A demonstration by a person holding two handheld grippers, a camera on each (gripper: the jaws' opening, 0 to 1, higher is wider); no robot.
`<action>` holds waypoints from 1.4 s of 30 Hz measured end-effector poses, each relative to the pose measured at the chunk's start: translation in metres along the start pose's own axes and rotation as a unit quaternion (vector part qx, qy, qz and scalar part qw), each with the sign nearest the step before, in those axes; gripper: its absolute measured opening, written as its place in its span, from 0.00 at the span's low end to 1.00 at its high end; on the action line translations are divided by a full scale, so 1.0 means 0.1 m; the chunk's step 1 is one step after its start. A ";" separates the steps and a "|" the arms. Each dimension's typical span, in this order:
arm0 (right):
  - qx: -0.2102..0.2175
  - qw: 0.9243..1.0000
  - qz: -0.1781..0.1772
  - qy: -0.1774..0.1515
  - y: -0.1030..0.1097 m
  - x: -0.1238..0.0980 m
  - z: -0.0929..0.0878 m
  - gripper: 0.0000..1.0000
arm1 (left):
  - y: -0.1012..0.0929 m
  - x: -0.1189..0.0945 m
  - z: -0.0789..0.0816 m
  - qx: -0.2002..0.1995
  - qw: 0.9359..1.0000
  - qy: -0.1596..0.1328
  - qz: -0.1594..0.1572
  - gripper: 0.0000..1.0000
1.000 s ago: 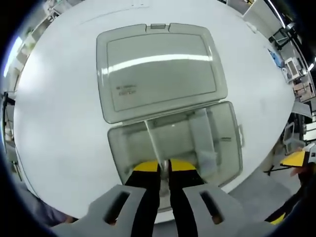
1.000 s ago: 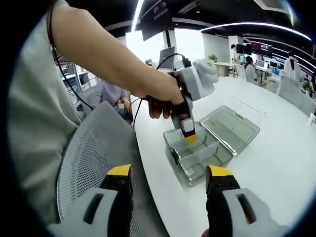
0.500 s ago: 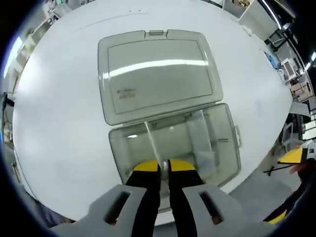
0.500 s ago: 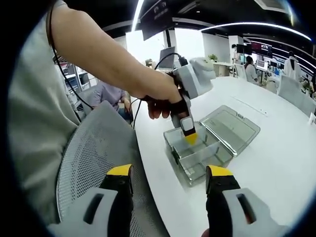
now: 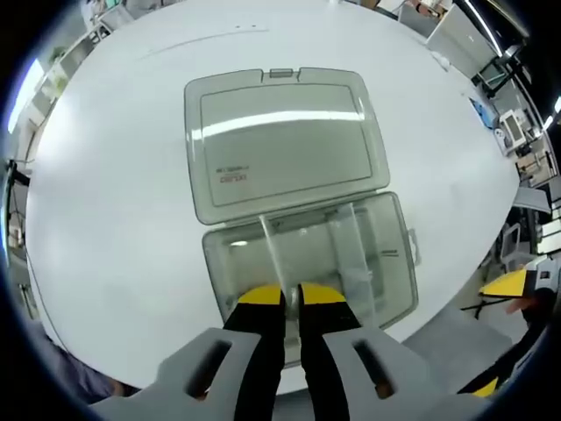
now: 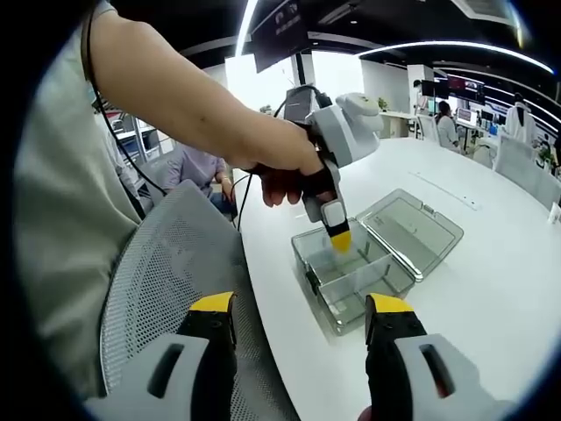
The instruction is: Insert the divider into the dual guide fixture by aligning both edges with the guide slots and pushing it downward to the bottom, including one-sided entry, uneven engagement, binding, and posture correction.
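Observation:
A clear plastic box (image 5: pixel 386 263) lies on the white table with its hinged lid (image 5: pixel 285 140) folded open flat behind it. My left gripper (image 5: pixel 291 303) is shut on a thin clear divider (image 5: pixel 270 246), which stands on edge over the left part of the box. How deep it sits I cannot tell. A second clear divider (image 5: pixel 352 250) stands in the box further right. In the right gripper view a hand holds the left gripper (image 6: pixel 338 235) over the box (image 6: pixel 351 276). My right gripper (image 6: pixel 301 329) hangs open, off the table's near edge, holding nothing.
The white table (image 5: pixel 105 175) spreads wide around the box. A grey mesh chair (image 6: pixel 166 289) stands at the table's edge under the right gripper. The person's arm (image 6: pixel 184 105) reaches across above it. Other people sit further back among desks and screens.
The left gripper has lifted a little with the divider in it, so the box looks smaller and lower in its view. The right gripper has stayed put.

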State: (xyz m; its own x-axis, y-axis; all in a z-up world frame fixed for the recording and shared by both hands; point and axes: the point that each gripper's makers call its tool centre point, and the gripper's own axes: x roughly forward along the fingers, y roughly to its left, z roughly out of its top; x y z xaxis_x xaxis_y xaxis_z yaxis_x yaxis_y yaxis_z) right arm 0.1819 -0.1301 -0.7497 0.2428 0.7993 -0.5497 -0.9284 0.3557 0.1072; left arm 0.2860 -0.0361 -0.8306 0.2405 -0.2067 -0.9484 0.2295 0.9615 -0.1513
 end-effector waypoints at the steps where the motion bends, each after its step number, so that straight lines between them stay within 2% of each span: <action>1: 0.000 1.000 0.000 0.000 0.00 0.00 0.00 0.56 | 0.00 -0.01 0.00 -0.002 1.000 0.000 0.000 0.02; 18: 0.001 1.000 0.000 -0.001 0.03 -0.01 0.00 0.56 | -0.05 -0.06 0.00 0.012 1.000 -0.003 0.000 0.02; 42: 0.004 1.000 -0.003 -0.001 -0.01 -0.03 -0.01 0.56 | 0.01 0.04 -0.03 0.024 0.999 0.020 0.018 0.02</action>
State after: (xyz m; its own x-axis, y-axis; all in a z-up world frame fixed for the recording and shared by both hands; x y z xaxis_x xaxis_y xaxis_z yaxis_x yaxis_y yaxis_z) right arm 0.1814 -0.1333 -0.7487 0.2490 0.7977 -0.5492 -0.9244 0.3649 0.1110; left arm 0.2847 -0.0355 -0.8350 0.2118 -0.1642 -0.9634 0.2661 0.9582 -0.1048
